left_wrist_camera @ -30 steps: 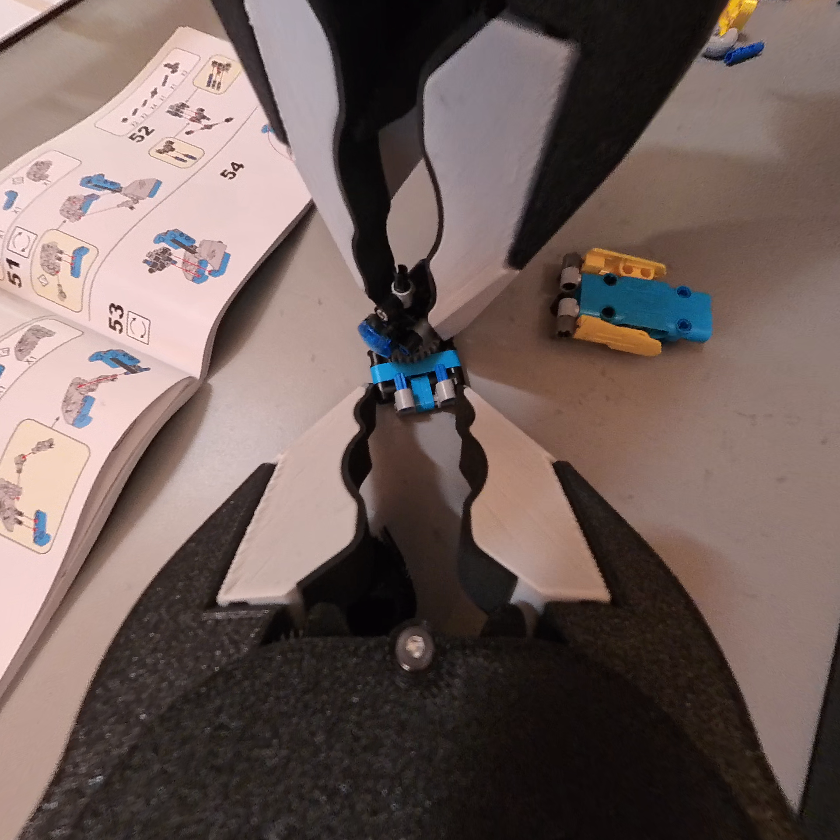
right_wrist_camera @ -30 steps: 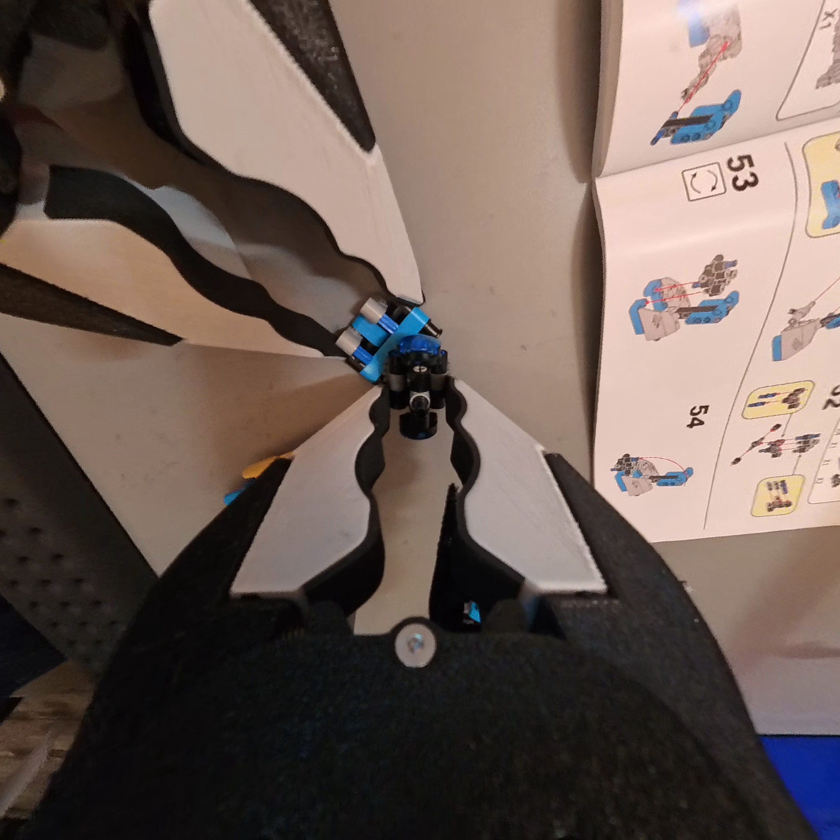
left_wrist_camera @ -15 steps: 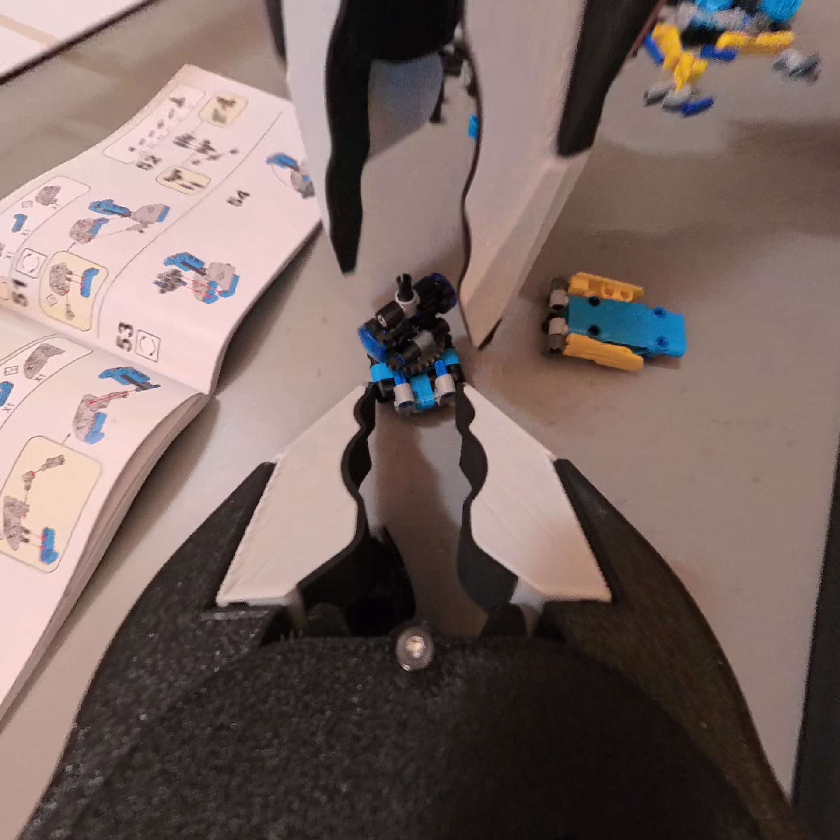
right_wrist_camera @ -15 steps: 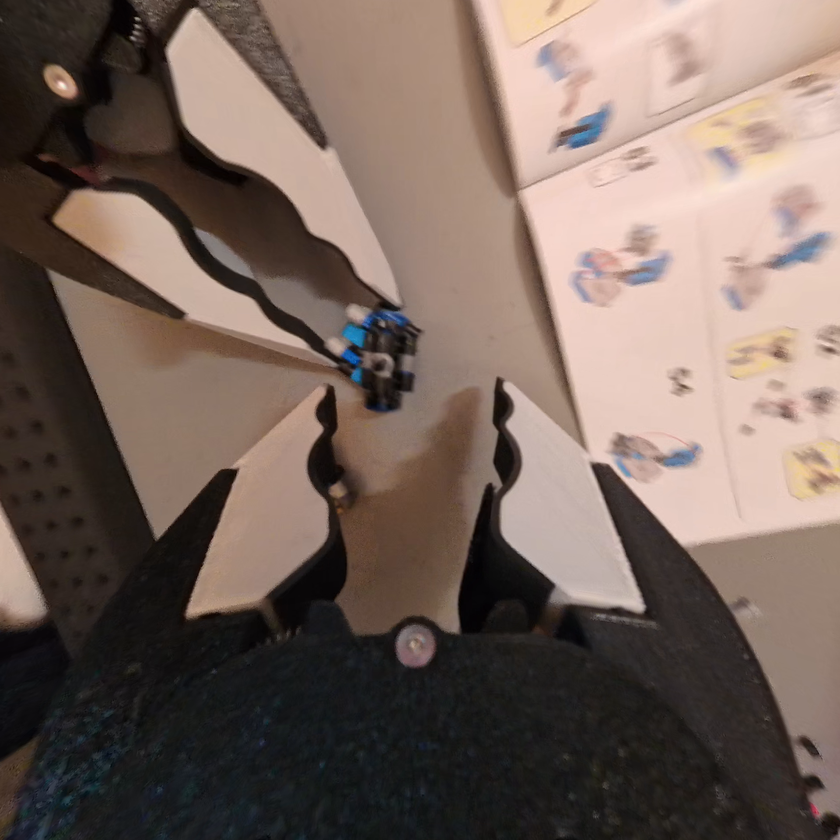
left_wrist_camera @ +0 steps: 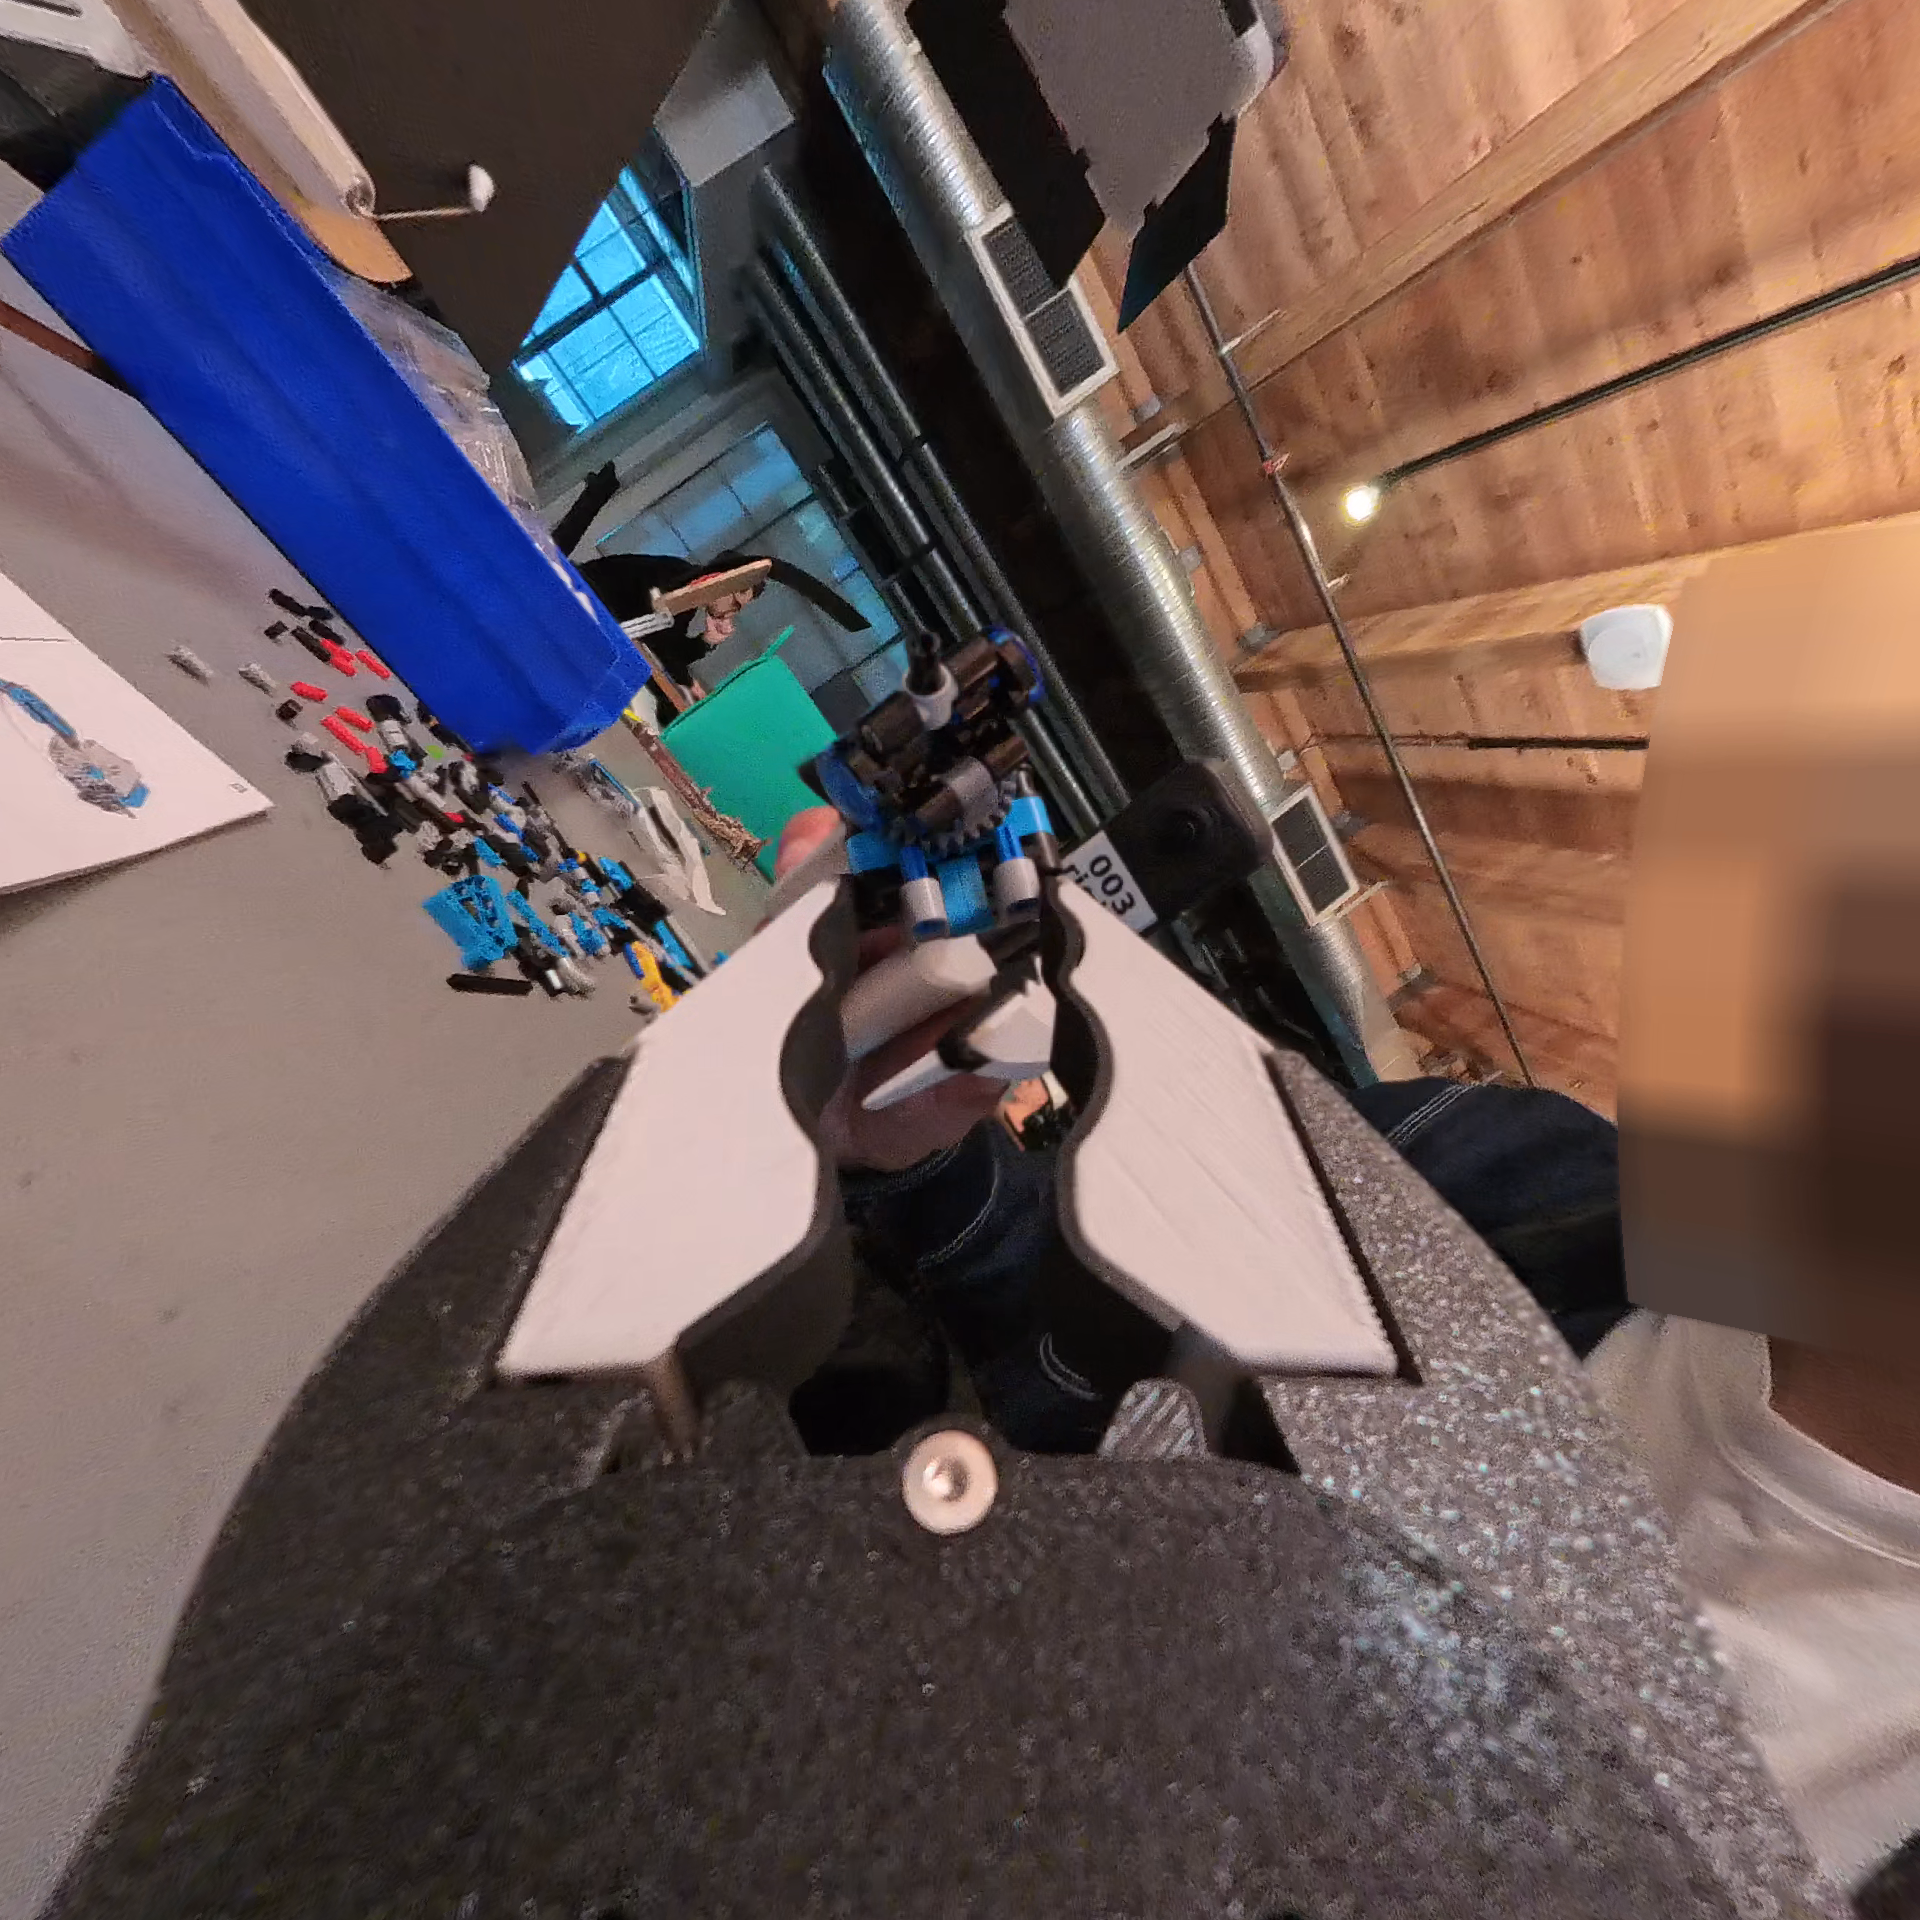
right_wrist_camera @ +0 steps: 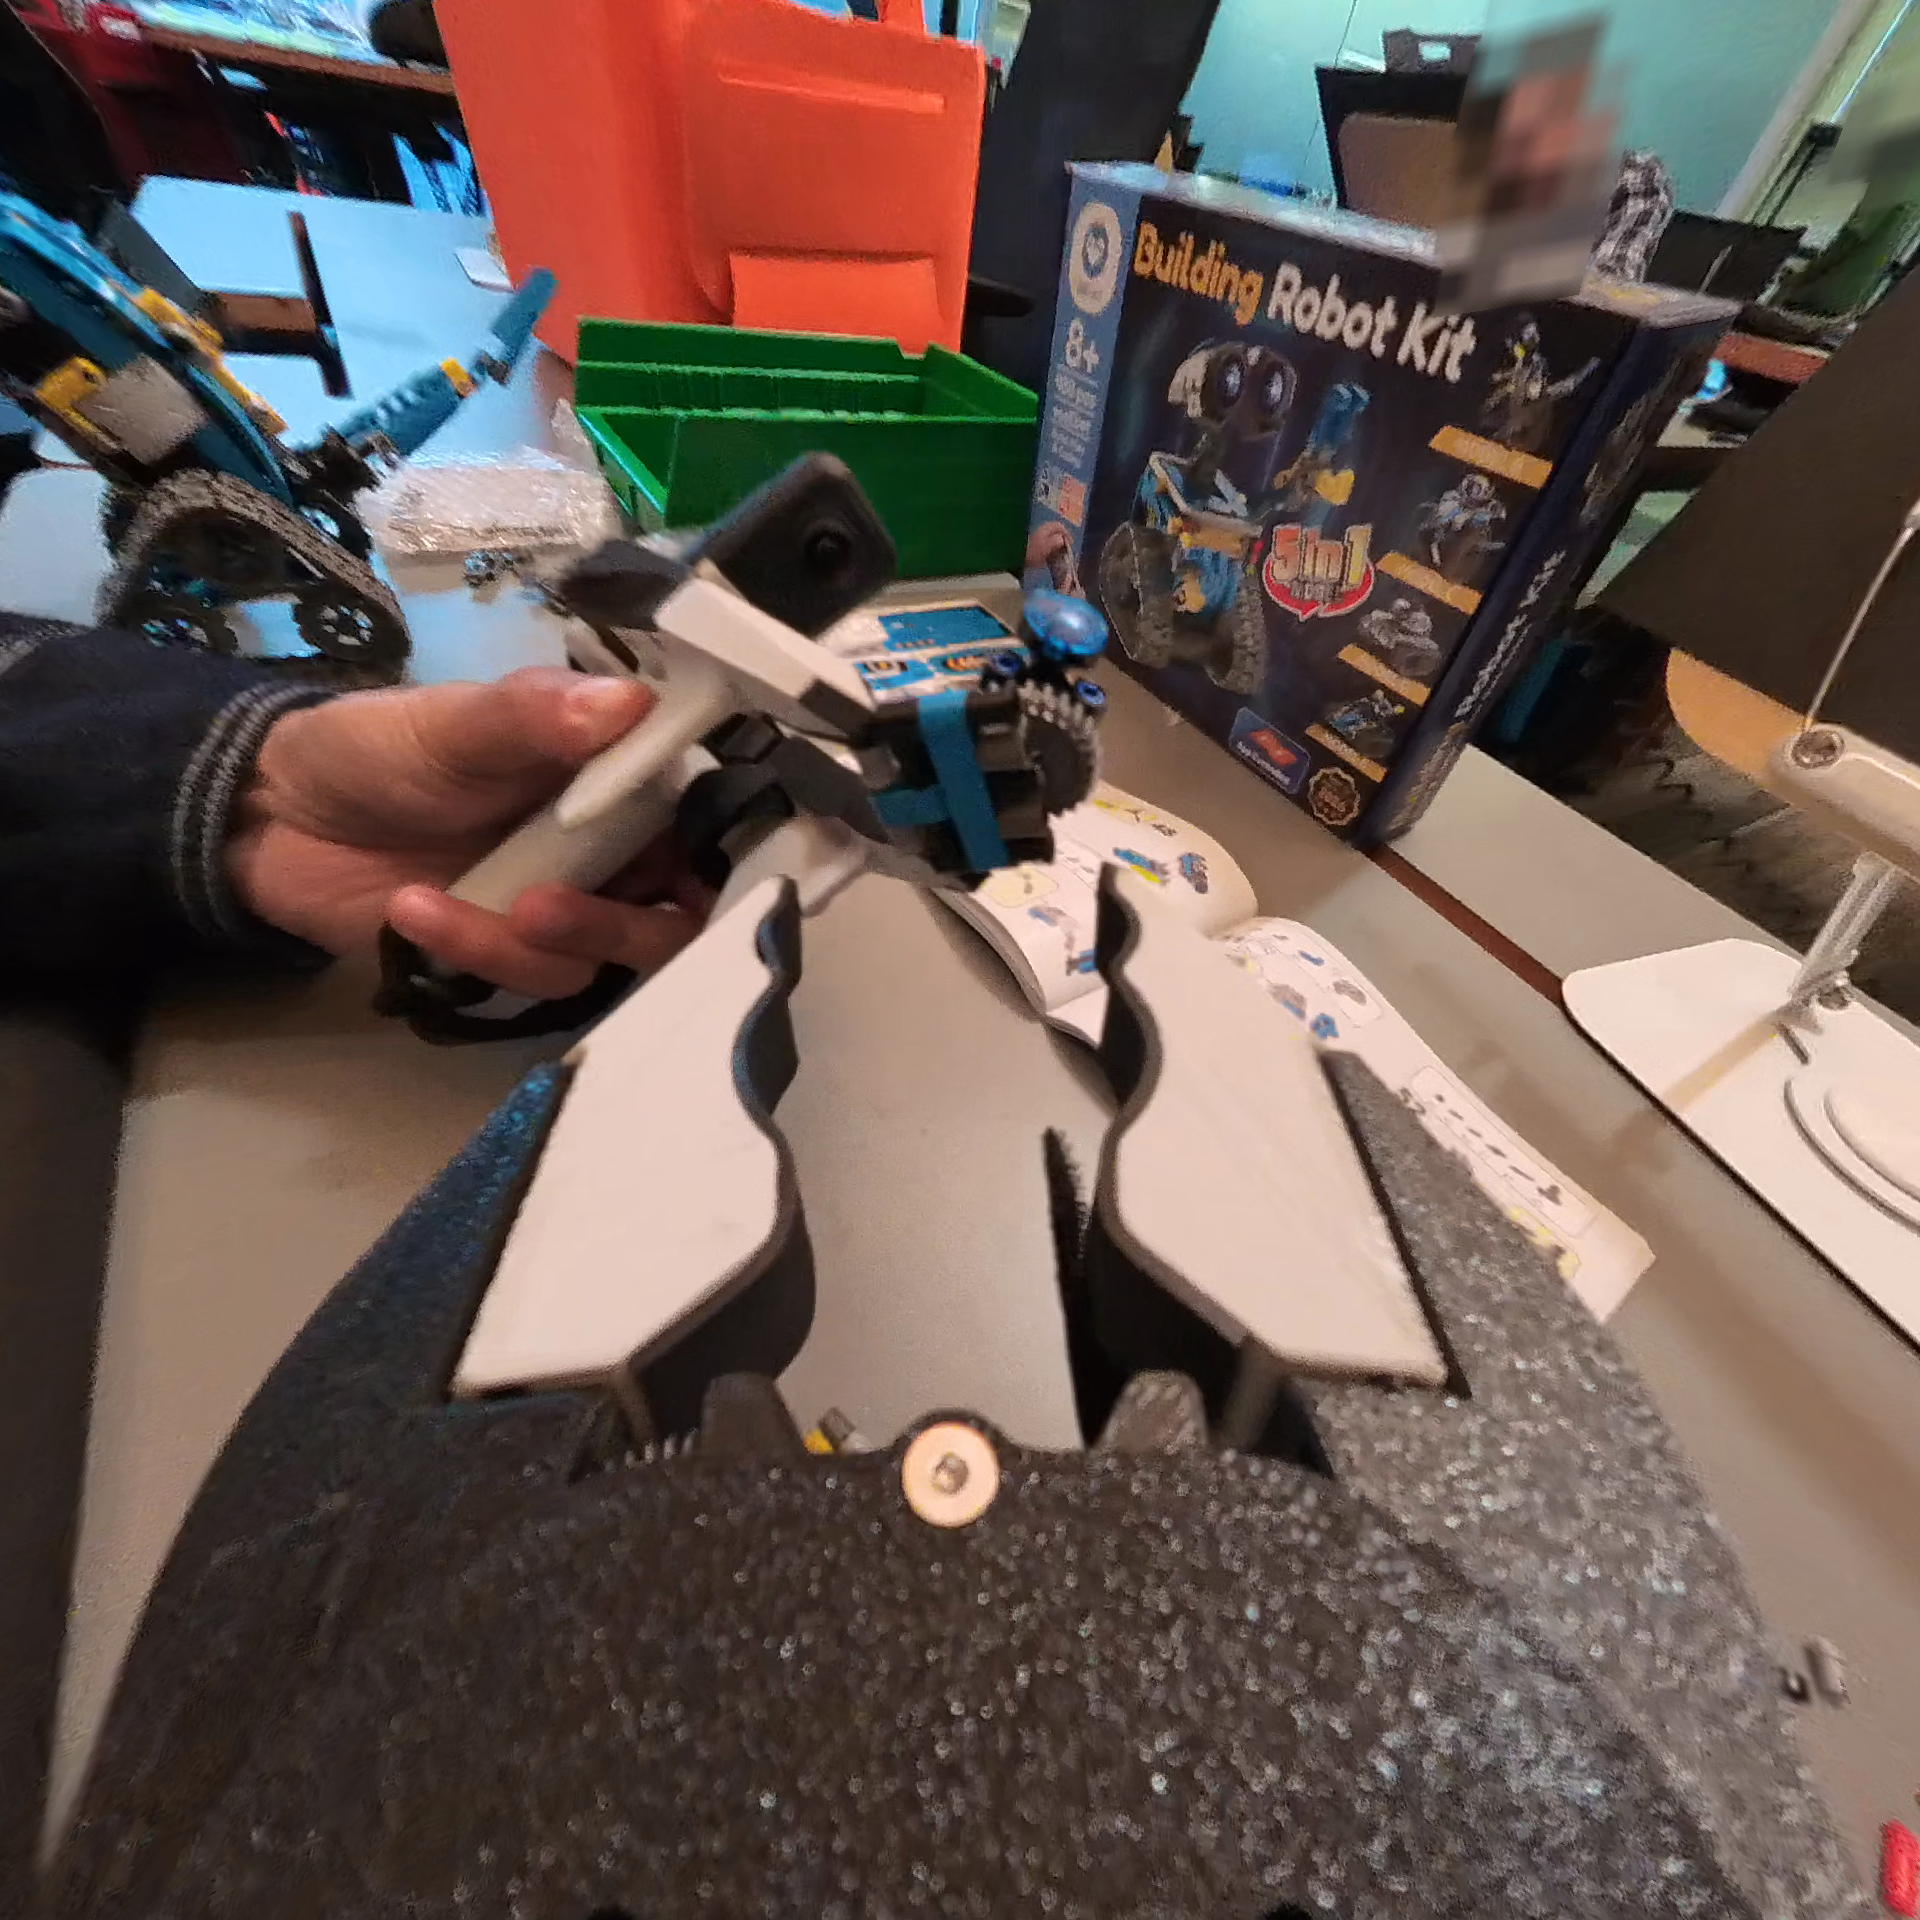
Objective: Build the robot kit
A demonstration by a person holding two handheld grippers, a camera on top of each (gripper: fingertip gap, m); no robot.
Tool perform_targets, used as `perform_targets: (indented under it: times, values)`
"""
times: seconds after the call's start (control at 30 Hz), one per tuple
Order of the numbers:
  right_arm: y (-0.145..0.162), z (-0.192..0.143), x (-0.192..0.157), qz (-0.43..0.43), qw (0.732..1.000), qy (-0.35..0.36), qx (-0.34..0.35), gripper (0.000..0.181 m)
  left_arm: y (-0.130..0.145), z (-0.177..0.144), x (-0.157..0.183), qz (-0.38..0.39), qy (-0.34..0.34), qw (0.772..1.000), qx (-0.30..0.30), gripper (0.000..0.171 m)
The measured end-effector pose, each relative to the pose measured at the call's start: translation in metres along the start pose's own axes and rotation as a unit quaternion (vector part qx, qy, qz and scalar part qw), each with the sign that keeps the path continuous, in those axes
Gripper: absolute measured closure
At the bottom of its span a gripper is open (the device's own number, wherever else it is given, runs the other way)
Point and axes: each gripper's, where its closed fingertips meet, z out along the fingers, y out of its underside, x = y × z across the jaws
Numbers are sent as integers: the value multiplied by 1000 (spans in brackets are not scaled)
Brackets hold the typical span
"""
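One small blue, black and grey brick assembly (left_wrist_camera: 940, 800) with a dark gear is pinched at its base between the tips of the left gripper (left_wrist_camera: 940, 914), raised off the grey table (left_wrist_camera: 208, 1091) and tilted up toward a wooden ceiling. In the right wrist view the same assembly (right_wrist_camera: 982, 764) sits at 12 o'clock from the right gripper (right_wrist_camera: 945, 914), just beyond its tips and apart from them; that gripper's fingers are spread with only table showing between them, grasping nothing. A hand (right_wrist_camera: 416, 821) at 9 o'clock grips the left gripper's handle. Beneath the assembly lies an open instruction booklet (right_wrist_camera: 1278, 997), running toward 3 o'clock. Farther out stand a dark kit box (right_wrist_camera: 1340, 488) at 1 o'clock, a green bin (right_wrist_camera: 831, 436) at 12 o'clock with an orange folder (right_wrist_camera: 717, 166) behind it, and a tracked blue model (right_wrist_camera: 187, 488) at 10 o'clock. In the left wrist view, loose bricks (left_wrist_camera: 488, 831) lie scattered at 10 o'clock before a blue bin (left_wrist_camera: 312, 416).
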Motion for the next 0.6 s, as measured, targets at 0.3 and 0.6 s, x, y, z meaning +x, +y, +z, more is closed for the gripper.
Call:
perform_targets:
  times: [0.3,0.6]
  values:
    - [-11,-10,11,-40,998,52,8,143,8,18,4,-36,41,998,14,137]
    - [-8,-15,12,-51,997,49,-12,150,8,23,1,-58,49,997,27,137]
